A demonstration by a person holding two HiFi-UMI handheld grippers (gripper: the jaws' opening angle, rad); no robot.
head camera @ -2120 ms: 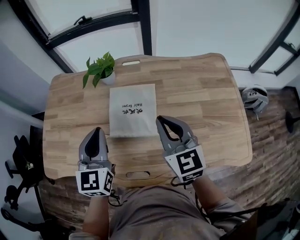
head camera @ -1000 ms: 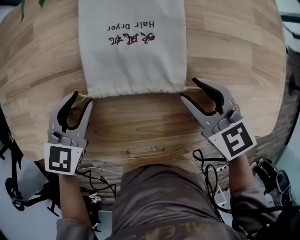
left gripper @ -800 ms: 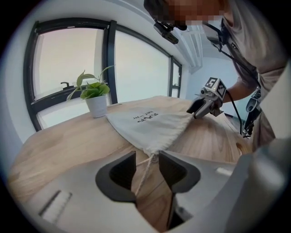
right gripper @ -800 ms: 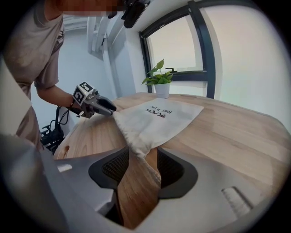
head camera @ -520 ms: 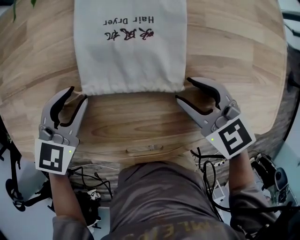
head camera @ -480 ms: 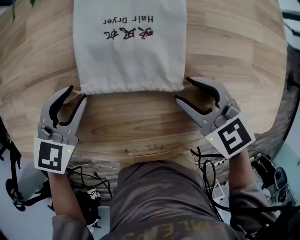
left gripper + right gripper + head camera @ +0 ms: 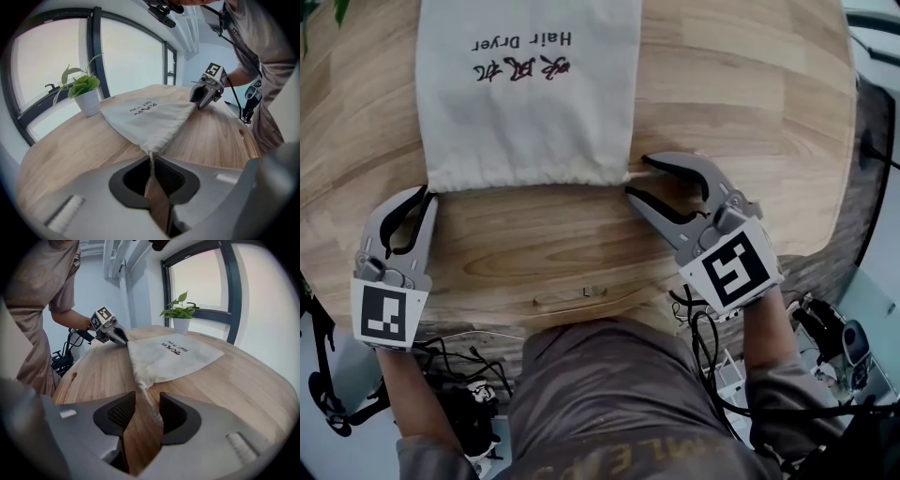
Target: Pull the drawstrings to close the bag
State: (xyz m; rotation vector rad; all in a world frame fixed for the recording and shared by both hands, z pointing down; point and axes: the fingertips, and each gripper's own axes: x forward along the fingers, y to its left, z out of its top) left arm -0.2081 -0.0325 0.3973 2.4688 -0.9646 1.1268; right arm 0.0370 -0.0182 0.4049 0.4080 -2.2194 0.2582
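A white cloth bag (image 7: pixel 525 103) with dark print lies flat on the wooden table (image 7: pixel 731 112), its gathered mouth toward me. My left gripper (image 7: pixel 424 194) is at the bag's near left corner. In the left gripper view its fingertips meet on the left drawstring (image 7: pixel 151 165), which runs out from the corner. My right gripper (image 7: pixel 637 178) is at the near right corner. Its jaws have just been closing and stand apart, with the right drawstring (image 7: pixel 149 401) lying on the wood between them, untouched by the pads.
A small potted plant (image 7: pixel 84 91) stands past the bag's far end, by the window. A slot handle (image 7: pixel 581 295) is cut into the table's near edge. Cables (image 7: pixel 703 328) hang below that edge by my legs.
Both grippers have moved in to the bag's near corners. The left jaws, open before, have closed on the cord. The right jaws have narrowed around the other cord.
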